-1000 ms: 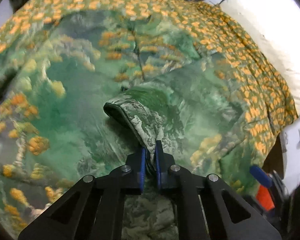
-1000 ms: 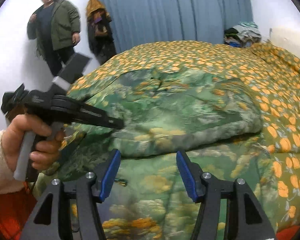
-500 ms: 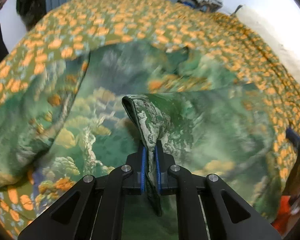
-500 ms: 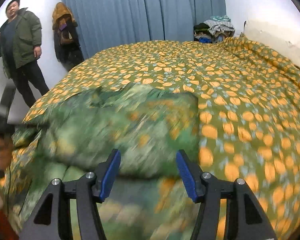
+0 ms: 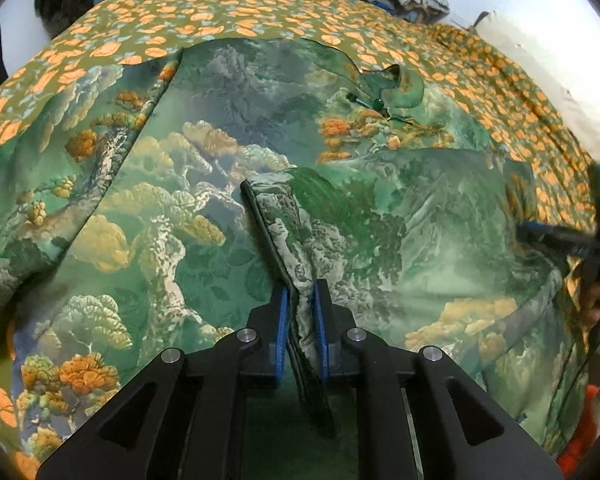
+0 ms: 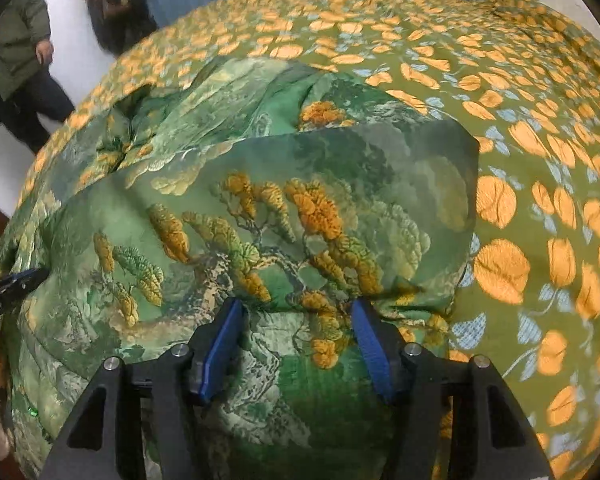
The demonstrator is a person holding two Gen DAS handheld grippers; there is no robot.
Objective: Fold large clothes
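Right now you're pinching a hem of the green robe [image 5: 228, 184] in the left gripper [image 5: 300, 320] while the right gripper [image 6: 296, 340] is hanging half-open, empty, directly over its folded sleeve on the bedspread [image 6: 540, 128].

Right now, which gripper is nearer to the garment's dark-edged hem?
Left. The left gripper is shut on the dark-edged hem itself; the right gripper stands open above another part of the green garment.

Garment [image 5: 228, 128] on bedspread [image 5: 204, 16]
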